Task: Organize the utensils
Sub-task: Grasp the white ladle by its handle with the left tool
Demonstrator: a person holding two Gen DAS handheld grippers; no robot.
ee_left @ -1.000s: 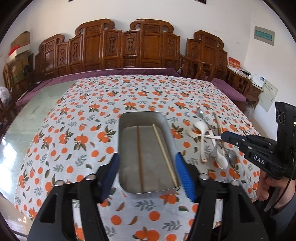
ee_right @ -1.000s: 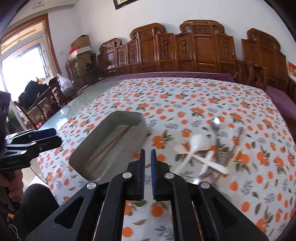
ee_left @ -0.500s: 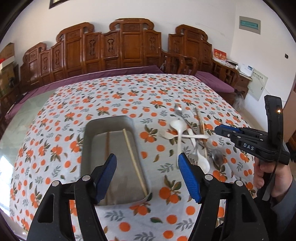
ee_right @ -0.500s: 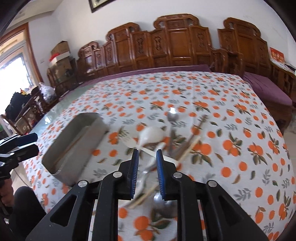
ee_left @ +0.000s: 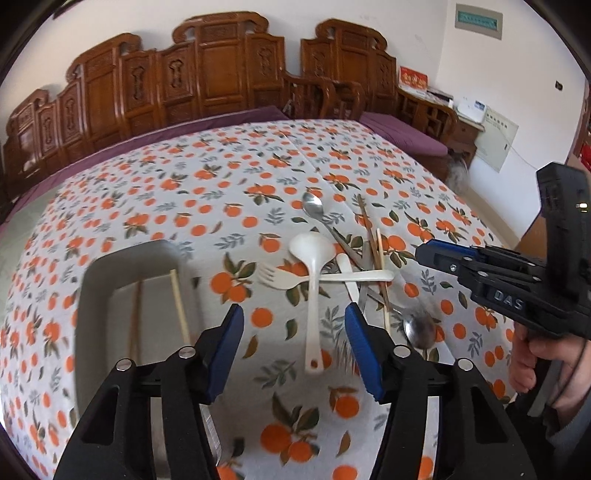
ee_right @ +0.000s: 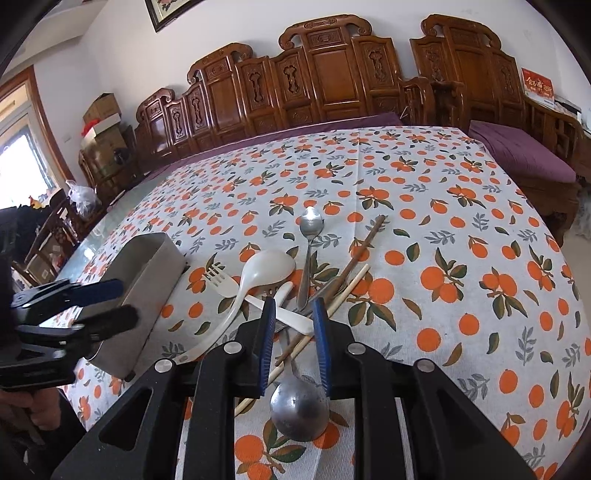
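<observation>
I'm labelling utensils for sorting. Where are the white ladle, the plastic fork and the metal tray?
white ladle (ee_left: 311, 248), left wrist view, on its bowl.
plastic fork (ee_left: 271, 277), left wrist view, on its tines.
metal tray (ee_right: 147, 291), right wrist view, on its outer side wall.

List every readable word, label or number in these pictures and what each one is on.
"DAS": right gripper, on its black body.
Red card on the far sideboard: gold characters, too blurred to read.
Green wall sign: text too small.
Wall notice: print too small.
</observation>
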